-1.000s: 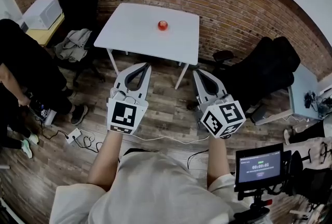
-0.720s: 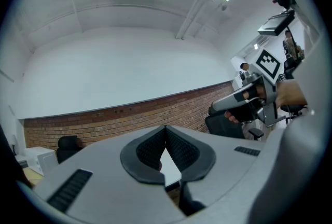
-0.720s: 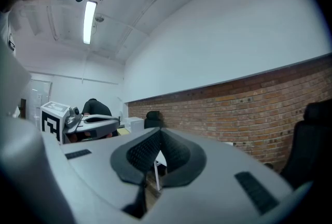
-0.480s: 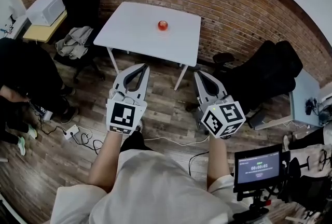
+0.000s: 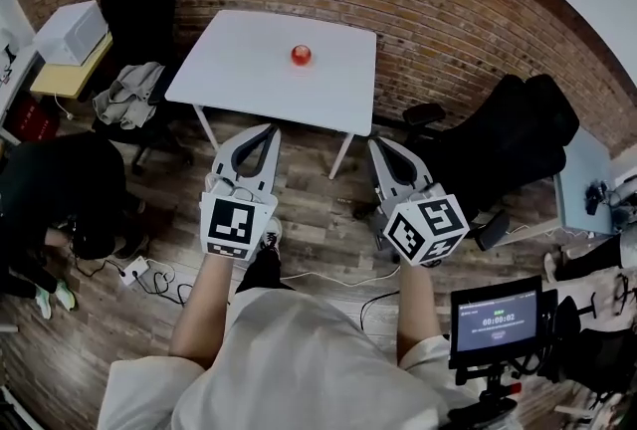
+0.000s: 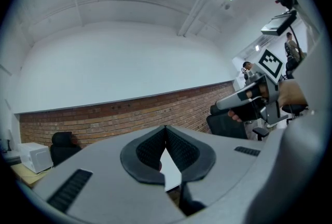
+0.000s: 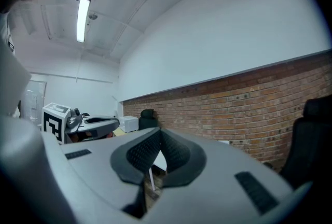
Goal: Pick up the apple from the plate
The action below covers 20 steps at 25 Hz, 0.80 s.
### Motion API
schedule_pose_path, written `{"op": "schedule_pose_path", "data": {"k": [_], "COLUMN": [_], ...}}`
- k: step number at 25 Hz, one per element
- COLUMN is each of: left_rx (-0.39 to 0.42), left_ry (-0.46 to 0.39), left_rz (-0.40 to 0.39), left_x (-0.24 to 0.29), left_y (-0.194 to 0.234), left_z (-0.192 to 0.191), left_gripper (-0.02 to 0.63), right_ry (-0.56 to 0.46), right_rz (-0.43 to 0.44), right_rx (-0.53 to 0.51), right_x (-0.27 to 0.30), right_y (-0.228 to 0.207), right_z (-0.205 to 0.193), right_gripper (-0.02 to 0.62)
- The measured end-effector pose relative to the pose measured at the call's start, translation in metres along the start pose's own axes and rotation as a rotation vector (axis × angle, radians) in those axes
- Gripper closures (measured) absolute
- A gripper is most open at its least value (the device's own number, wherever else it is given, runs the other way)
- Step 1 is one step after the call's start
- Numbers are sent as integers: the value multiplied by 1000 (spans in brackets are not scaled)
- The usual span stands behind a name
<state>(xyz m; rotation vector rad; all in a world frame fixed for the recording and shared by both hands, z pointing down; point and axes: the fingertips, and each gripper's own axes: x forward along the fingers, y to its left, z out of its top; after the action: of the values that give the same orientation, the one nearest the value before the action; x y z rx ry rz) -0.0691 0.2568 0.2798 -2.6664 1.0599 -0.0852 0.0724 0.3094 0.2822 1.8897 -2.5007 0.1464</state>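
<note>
Apple (image 5: 302, 55) sits on the white desk (image 5: 249, 65), toward the far side near the brick wall (image 5: 448, 10). Your left tongs (image 5: 271, 128) and right tongs (image 5: 374, 141) hover over the floor short of the desk, well apart from the apple, each pressed together, pinching nothing.

The left forearm (image 5: 202, 304) and right forearm (image 5: 418, 304) extend forward, roughly parallel. The left gripper (image 5: 272, 129) and right gripper (image 5: 376, 143) point ahead, side by side and apart. On each gripper the jaws are closed tip to tip, with nothing between them. Each marker cube sits at the rear, over the hand.
</note>
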Motion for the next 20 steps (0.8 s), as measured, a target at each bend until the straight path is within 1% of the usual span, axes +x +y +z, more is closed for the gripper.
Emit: {"op": "schedule_pose_path", "data": {"k": [8, 13, 20], "left_rx": [-2, -13, -32], "left_ry": [-22, -4, 25], "left_rz": [-37, -56, -70], "left_x": [39, 91, 142], "left_y": [23, 56, 87], "left_z": [-3, -17, -39], "left_gripper": [600, 600, 600], "right_ry": [-12, 14, 39], "right_rz": [-37, -51, -69], "right_rx": [-29, -20, -12], "right_x": [36, 89, 139], "right_y": [-18, -45, -77], "right_z": [15, 16, 16], "right_gripper": [594, 594, 594]}}
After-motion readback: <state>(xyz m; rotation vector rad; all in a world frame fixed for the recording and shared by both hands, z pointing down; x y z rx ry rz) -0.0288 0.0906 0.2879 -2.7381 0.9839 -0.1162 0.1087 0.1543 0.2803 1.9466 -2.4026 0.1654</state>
